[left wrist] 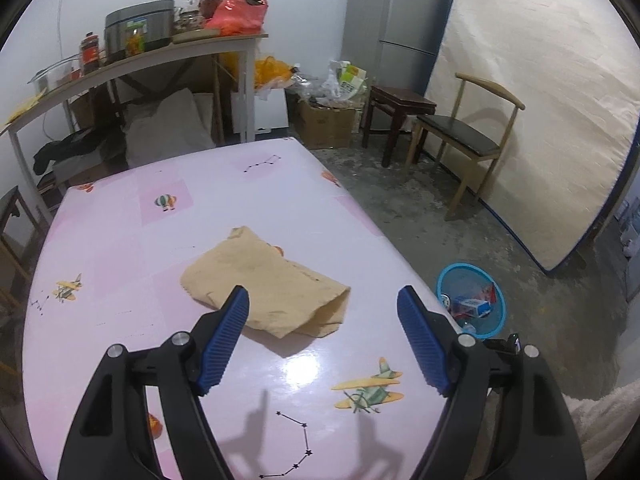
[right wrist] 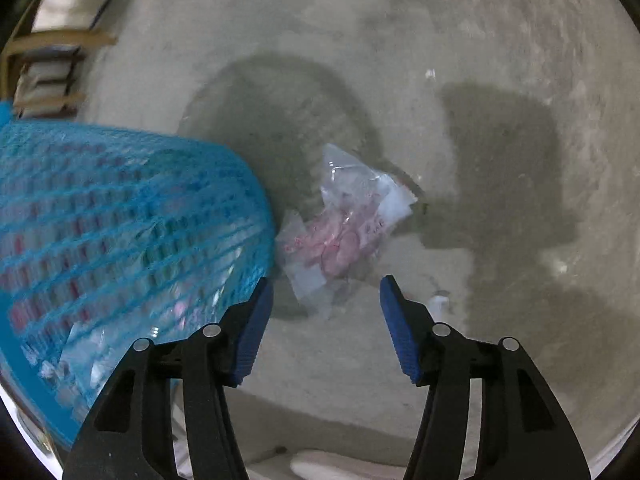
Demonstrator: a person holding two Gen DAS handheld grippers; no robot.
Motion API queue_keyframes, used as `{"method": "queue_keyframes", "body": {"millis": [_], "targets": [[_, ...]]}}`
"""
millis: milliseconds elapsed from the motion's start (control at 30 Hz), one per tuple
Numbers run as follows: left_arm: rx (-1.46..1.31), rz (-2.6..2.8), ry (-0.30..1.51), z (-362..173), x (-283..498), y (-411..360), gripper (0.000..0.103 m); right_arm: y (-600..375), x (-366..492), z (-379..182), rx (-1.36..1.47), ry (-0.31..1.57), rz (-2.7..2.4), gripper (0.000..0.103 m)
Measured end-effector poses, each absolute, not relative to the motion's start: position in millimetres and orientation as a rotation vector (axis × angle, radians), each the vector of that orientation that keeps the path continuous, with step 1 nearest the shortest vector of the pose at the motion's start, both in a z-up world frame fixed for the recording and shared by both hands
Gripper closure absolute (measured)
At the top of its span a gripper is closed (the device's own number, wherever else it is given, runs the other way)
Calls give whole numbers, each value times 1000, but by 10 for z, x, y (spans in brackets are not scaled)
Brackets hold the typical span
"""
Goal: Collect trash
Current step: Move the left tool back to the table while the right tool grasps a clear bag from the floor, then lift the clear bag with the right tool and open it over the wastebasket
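Left wrist view: left gripper (left wrist: 323,300) at the bottom of the frame, blue pads spread wide, nothing between them, poised over a pink table (left wrist: 120,264) printed with planes and balloons. Crumpled tan paper bag (left wrist: 264,284) lying on the table at centre frame, just beyond the fingertips, left pad's tip overlapping its near edge in the picture; contact cannot be told. Blue mesh bin (left wrist: 472,300) on the grey floor at lower right, past the table's edge, with wrappers inside. Wooden chair (left wrist: 468,136) and a leaning mattress (left wrist: 540,100) at right; cluttered shelf (left wrist: 132,60) at upper left.

Right wrist view: right gripper (right wrist: 326,292) at the bottom, pads parted to a middling width, nothing held, pointing down at the concrete floor (right wrist: 480,40). Clear plastic bag (right wrist: 344,220) with pink contents lying on the floor at centre frame, just beyond the fingertips, beside the blurred bin (right wrist: 120,220) filling the left side. Bag outside the bin, close against its wall.
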State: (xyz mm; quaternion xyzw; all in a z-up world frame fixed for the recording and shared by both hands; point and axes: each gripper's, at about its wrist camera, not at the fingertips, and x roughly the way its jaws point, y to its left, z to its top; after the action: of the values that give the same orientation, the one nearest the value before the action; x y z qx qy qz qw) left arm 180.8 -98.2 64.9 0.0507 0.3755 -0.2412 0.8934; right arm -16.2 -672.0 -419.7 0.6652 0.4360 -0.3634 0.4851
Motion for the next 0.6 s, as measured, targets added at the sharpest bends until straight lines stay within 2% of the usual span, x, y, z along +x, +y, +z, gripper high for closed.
{"method": "queue_keyframes", "body": {"millis": [167,267,300,333,433,600], "targets": [[118,-492,763,691,1763,-957,29,-6784,-100,-4405,1621,1073,-961,63],[132,-492,750,710,1743,-960,28,-6789,-90,-4538,1608,1113,-990,79],[134,-491,748,712,1730,-966,28,-6783,-103,-4571,1604,1122,-1001,89],[135,-489,750,710,1725,-970,28,-6771,-113,-4616,1612,1114,-1007,94],[134,-483,759,696,1738,-976,28,-6757,-205,-4646,1625,1074,-1007,102],[125,-481,761,695,1749,-986,28,-6741,-479,-4377,1602,978,-971,103]]}}
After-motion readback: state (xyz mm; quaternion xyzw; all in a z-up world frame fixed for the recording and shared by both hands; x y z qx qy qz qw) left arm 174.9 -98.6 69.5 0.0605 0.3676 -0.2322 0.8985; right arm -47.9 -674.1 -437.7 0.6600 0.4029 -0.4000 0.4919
